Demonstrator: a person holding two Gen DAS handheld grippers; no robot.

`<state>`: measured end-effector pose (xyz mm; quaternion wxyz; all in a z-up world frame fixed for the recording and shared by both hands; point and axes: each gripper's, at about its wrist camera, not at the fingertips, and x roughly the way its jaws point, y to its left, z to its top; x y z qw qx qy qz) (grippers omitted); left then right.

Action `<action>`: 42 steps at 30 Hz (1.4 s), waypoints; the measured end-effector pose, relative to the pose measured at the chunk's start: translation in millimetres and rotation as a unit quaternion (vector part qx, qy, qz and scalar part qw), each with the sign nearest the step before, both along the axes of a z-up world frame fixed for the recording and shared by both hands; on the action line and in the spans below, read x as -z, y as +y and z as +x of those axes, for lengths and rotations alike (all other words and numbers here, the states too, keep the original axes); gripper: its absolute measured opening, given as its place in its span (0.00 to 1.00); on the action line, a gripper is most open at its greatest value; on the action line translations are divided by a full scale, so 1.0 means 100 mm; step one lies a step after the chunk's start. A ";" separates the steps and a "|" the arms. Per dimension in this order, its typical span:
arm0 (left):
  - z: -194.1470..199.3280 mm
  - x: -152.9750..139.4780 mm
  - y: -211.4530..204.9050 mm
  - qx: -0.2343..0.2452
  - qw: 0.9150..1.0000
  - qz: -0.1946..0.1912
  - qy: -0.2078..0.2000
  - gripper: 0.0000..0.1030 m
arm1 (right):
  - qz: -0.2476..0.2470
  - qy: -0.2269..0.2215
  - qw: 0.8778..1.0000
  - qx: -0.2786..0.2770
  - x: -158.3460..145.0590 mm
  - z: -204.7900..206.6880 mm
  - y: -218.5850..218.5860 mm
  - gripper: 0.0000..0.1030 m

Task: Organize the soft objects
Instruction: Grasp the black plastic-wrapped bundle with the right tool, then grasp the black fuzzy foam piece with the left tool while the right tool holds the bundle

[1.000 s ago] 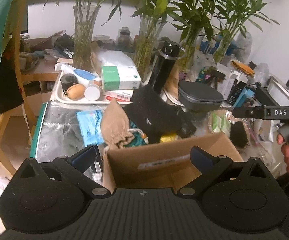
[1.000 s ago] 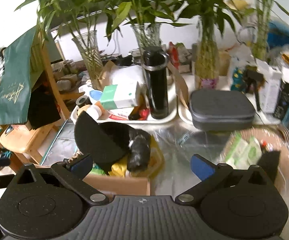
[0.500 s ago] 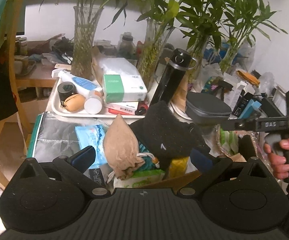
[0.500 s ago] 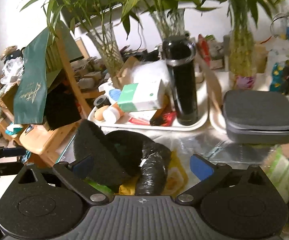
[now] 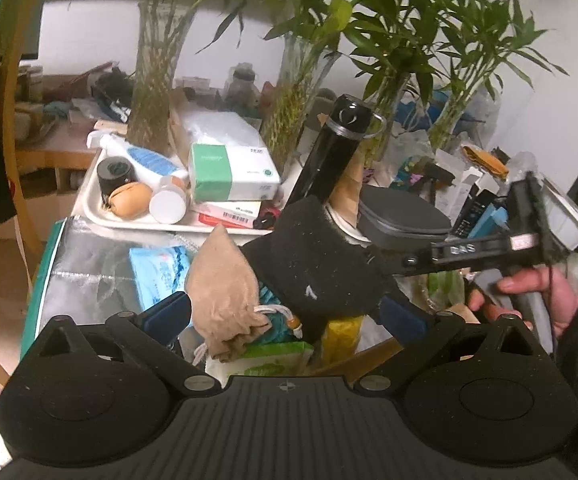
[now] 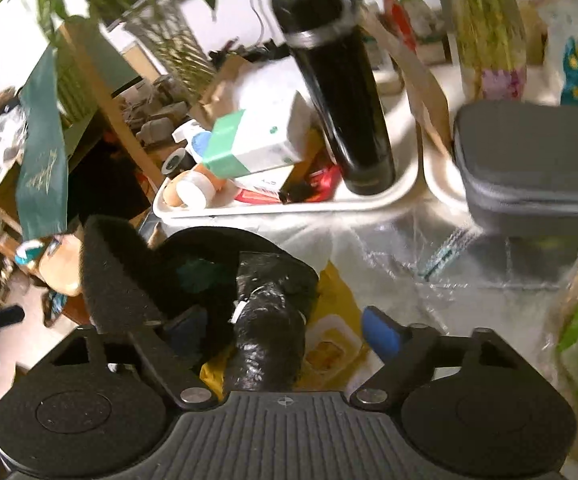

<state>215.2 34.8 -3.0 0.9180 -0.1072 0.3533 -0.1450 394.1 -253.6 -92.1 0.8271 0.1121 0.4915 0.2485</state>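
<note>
The black fleece hat [image 5: 317,264] is sitting on top of the heap of soft things in the cardboard box [image 5: 365,356], and both cameras are now standing much closer over it than a second ago, when the box front was filling the lower left view. That closing-in suggests a pick from the heap is being set up, though nothing is gripped yet. The left gripper [image 5: 285,316] is spread wide, its blue pads flanking the tan drawstring pouch [image 5: 223,292] and the hat. The right gripper [image 6: 285,328] is likewise spread, straddling a black wrapped roll [image 6: 269,332] beside the hat's brim [image 6: 117,280] (this view is blurring, so it is moving).

Counted in the heap: one hat, one pouch, one black roll, one yellow packet [image 6: 333,332], one green-and-white pack [image 5: 273,356]. Beyond it, one blue pack [image 5: 161,268] is lying on the silver mat, and one black flask [image 5: 333,156] is standing on the white tray [image 5: 101,216].
</note>
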 end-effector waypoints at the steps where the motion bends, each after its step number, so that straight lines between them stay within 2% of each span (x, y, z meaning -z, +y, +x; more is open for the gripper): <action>1: 0.00 0.00 -0.01 0.002 1.000 0.002 -0.002 1.00 | 0.005 0.007 1.000 0.001 0.03 0.02 0.00 0.75; 4: 0.02 0.03 -0.05 0.003 1.000 0.012 0.002 1.00 | 0.016 0.023 1.000 0.005 0.14 0.08 0.03 0.73; 6: 0.03 0.05 -0.05 0.001 1.000 0.013 0.004 1.00 | 0.019 0.039 0.999 0.011 0.21 0.10 0.03 0.57; 7: 0.04 0.05 -0.05 0.001 1.000 0.013 0.006 1.00 | 0.029 0.048 0.998 0.015 0.24 0.10 0.02 0.56; 8: 0.04 0.06 -0.05 0.000 1.000 0.014 0.008 1.00 | 0.036 0.049 0.998 0.019 0.24 0.08 0.02 0.51; 9: 0.04 0.06 -0.05 -0.001 1.000 0.015 0.008 1.00 | 0.045 0.047 0.998 0.018 0.21 0.06 0.02 0.42; 13: 0.04 0.10 -0.05 -0.003 1.000 0.023 0.012 1.00 | 0.023 0.016 0.999 0.031 0.06 -0.04 0.06 0.41; 21: 0.14 0.26 -0.11 -0.012 0.999 0.017 0.024 1.00 | 0.067 -0.011 0.995 0.071 -0.13 -0.26 -0.07 0.41; 23: 0.19 0.28 -0.15 -0.005 0.999 0.030 0.029 1.00 | 0.077 -0.016 0.993 0.084 -0.15 -0.32 -0.11 0.41; 26: 0.16 0.24 -0.12 -0.010 1.000 0.025 0.001 1.00 | 0.086 -0.017 0.991 0.106 -0.16 -0.39 -0.18 0.41; 32: 0.26 0.25 -0.10 -0.006 1.000 0.020 0.006 1.00 | 0.088 -0.019 0.986 0.141 -0.17 -0.57 -0.27 0.41; 36: 0.25 0.24 -0.09 0.000 1.000 0.005 0.004 1.00 | 0.084 -0.054 0.985 0.141 -0.31 -0.67 -0.30 0.40; 42: 0.21 0.07 -0.22 0.028 1.000 0.006 -0.005 1.00 | 0.061 -0.113 0.982 0.138 -0.56 -0.85 -0.36 0.40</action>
